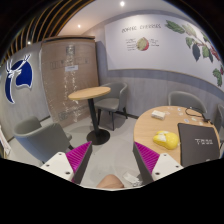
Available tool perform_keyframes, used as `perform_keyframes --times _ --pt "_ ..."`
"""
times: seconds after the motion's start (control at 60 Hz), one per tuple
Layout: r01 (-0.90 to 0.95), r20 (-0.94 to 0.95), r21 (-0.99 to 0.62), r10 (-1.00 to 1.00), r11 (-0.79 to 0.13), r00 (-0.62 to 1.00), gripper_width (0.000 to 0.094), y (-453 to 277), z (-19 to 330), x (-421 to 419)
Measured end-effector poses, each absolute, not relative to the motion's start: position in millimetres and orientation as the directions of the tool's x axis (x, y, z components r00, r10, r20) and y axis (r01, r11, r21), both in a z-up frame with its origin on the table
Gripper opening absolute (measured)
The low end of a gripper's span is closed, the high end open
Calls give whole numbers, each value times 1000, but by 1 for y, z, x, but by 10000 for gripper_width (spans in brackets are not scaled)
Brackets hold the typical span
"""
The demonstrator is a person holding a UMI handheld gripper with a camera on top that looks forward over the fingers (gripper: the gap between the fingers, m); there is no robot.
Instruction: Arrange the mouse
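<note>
A small yellow rounded thing, apparently the mouse [165, 141], lies on a round wooden table [150, 124] ahead and to the right of my fingers. Next to it, further right, lies a flat black item with white lettering [197, 141]. My gripper [112, 160] is open and empty, its magenta pads spread wide, with only grey floor between them. It is held in the air, short of the table and to its left. The right finger [150, 156] overlaps the table's near edge in view.
A tall round café table [90, 94] on a black pedestal stands ahead in the middle of the room. Grey chairs stand near left [38, 137], behind the café table [118, 100] and behind the wooden table [185, 99]. A bit of skin [108, 183] shows between the fingers' bases.
</note>
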State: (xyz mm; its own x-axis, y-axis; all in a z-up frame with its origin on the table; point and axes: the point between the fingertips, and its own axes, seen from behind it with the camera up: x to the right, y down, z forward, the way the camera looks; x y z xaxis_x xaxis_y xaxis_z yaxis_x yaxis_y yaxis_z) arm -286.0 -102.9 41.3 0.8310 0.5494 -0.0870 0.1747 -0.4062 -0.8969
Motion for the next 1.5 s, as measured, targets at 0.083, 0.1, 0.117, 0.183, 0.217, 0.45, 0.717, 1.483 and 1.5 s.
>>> perform_keyframes --times 0.083,0.1,0.117,0.183,0.217,0.45,0.717,1.483,1.5 --pt "162 -110 -871 506 -463 856 848 -98 25 -261" --pt "158 -112 -870 498 -468 860 848 -96 24 -255" --pt "158 -108 -868 490 -471 865 846 -94 23 -240" --pt "171 -76 -860 452 -481 889 846 -75 17 -204" --pt "165 -65 -862 427 -480 902 849 -68 17 -193" --pt "178 -10 -839 342 -514 940 848 -8 3 -124" --pt "221 22 -794 336 -567 942 833 41 -10 -113" --pt "114 50 -916 174 -384 983 363 71 118 -1" --pt "120 59 -909 163 -399 985 362 69 112 8"
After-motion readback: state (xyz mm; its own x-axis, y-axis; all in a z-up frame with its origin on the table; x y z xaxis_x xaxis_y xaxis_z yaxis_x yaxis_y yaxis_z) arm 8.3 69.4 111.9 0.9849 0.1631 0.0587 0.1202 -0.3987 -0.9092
